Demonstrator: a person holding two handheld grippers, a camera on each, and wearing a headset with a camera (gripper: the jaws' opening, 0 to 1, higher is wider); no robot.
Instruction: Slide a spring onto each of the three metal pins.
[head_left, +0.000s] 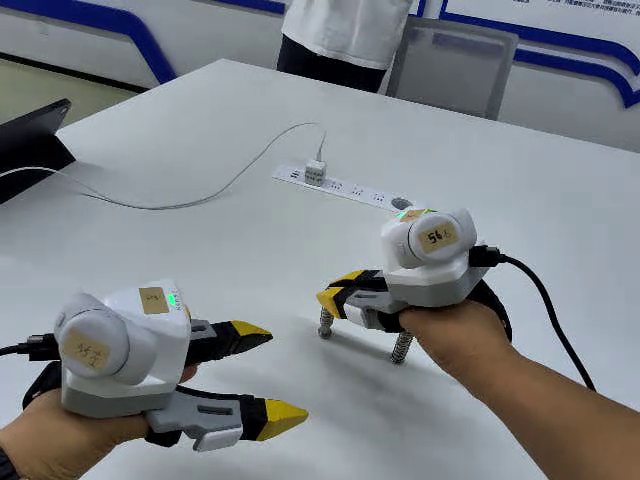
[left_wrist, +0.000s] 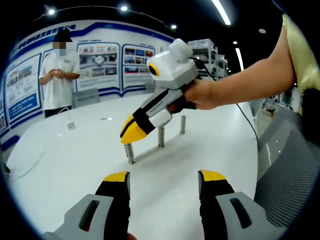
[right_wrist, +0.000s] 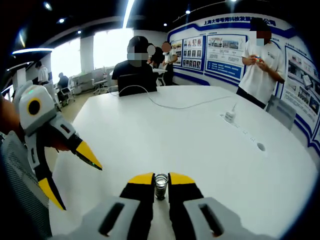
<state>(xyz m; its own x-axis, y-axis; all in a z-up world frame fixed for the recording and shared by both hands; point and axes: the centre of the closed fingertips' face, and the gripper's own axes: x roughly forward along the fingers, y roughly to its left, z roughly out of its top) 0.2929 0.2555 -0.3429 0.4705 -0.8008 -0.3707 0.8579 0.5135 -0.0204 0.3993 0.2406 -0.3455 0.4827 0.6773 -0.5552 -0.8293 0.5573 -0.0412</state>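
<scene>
1. Pinching the spring (right_wrist: 161, 187) between nearly closed jaws, my right gripper (right_wrist: 161, 176) holds it on the nearest pin (left_wrist: 129, 152). I judge that a tilt could buckle or jam the coils.
2. My left gripper (head_left: 275, 372) waits wide open and empty, at eight o'clock from that pin.
3. The left gripper view shows three coiled pins (left_wrist: 161, 136); the head view shows two.

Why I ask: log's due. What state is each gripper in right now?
Left gripper: open, holding nothing.
Right gripper: closed on a spring.
</scene>
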